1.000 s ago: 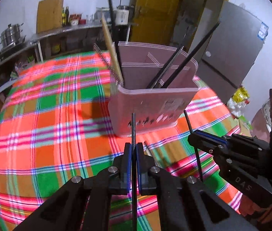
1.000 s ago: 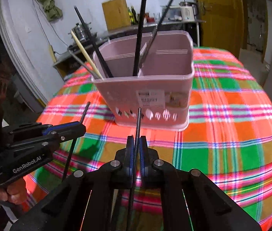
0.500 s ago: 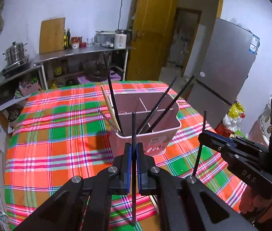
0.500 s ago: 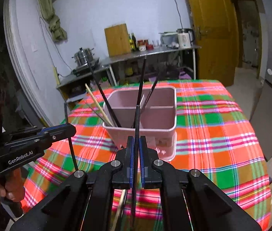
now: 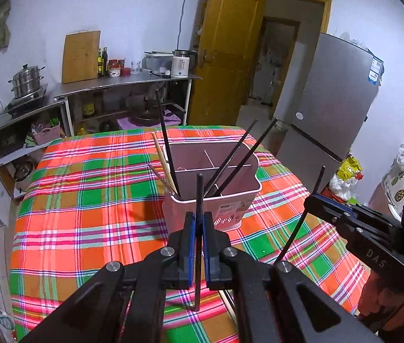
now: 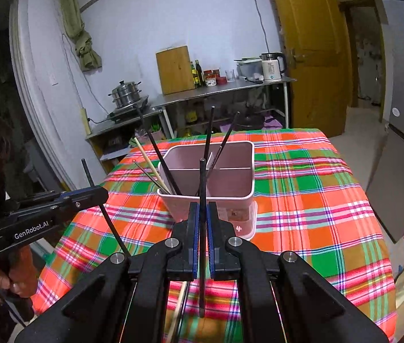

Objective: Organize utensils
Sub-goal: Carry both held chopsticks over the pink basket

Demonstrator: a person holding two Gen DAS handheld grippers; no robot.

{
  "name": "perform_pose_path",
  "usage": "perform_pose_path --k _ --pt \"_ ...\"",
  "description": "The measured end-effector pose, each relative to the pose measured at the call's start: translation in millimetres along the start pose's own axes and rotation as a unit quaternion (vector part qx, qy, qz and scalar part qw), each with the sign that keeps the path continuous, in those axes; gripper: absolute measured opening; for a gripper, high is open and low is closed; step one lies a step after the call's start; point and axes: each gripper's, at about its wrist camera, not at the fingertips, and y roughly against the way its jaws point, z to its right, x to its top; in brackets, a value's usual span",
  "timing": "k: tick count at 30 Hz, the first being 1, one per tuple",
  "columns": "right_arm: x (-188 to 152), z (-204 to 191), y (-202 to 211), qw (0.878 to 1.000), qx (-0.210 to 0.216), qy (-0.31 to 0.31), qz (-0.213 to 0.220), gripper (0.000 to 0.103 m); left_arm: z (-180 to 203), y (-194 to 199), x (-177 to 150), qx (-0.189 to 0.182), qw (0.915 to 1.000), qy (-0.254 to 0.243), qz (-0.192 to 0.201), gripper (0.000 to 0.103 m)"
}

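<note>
A pink divided utensil basket [image 5: 225, 200] stands on the plaid table, also in the right wrist view [image 6: 230, 183]. It holds several black chopsticks and a wooden one [image 5: 163, 165]. My left gripper [image 5: 199, 223] is shut on a black chopstick [image 5: 199, 194], held upright above the table in front of the basket. My right gripper [image 6: 202, 211] is shut on another black chopstick [image 6: 202, 183], also upright and short of the basket. Each gripper shows in the other's view, the right one [image 5: 313, 203] and the left one [image 6: 102, 194].
The table has a red, green and orange plaid cloth [image 5: 87, 200]. A wooden chopstick [image 6: 177, 308] lies on the cloth under the right gripper. A steel shelf with pots [image 5: 27, 83], a yellow door [image 5: 225, 57] and a grey fridge [image 5: 330, 108] stand behind.
Both grippers have risen and pulled back from the basket, each still holding its chopstick. The basket now looks smaller and farther, seen more from above.
</note>
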Motion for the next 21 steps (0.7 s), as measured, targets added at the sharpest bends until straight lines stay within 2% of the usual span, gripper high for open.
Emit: perform_pose_path --k 13,21 --pt "-4.6 -5.9 16.9 1.0 -0.001 0.008 0.002 0.005 2.6 18.0 -9.5 0.0 0.9998 -0.002 -0.017 0.004" --pt "6.1 -9.8 23.4 1.0 0.005 0.01 0.018 0.005 -1.4 27.2 3.6 -0.012 0.9999 0.004 -0.007 0.004"
